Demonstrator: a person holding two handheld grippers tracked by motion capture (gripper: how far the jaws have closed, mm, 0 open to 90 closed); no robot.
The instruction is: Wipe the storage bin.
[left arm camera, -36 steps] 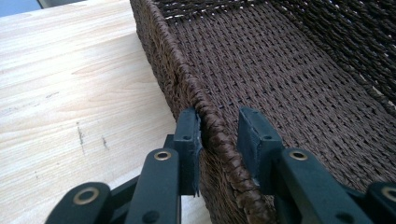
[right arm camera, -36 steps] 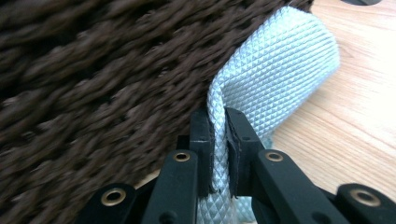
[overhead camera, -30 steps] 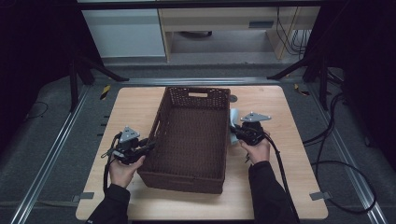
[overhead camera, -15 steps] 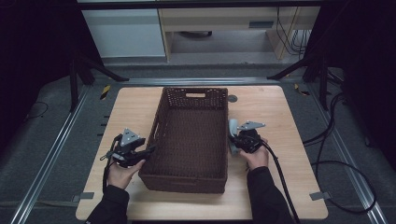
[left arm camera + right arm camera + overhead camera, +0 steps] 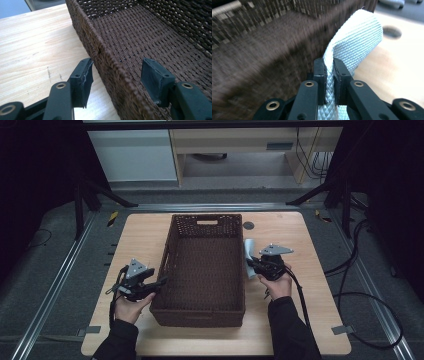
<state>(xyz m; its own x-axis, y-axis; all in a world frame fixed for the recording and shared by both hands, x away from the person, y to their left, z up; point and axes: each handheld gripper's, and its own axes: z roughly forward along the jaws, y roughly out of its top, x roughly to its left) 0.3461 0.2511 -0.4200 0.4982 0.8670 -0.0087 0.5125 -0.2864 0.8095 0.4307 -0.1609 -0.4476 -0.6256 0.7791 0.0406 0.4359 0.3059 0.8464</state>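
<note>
The basket (image 5: 204, 270) at the centre of the high view is dark brown wicker, rough and matt. The table (image 5: 135, 240) under it is pale wood, smooth (faint scratches show at the left of the left gripper view). The folded cloth (image 5: 352, 47) is light woven fabric with a ribbed, slightly shiny surface.

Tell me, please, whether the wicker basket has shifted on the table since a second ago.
No. The wicker basket keeps its place: its far right corner lies just as close to the table's round hole as before.
</note>
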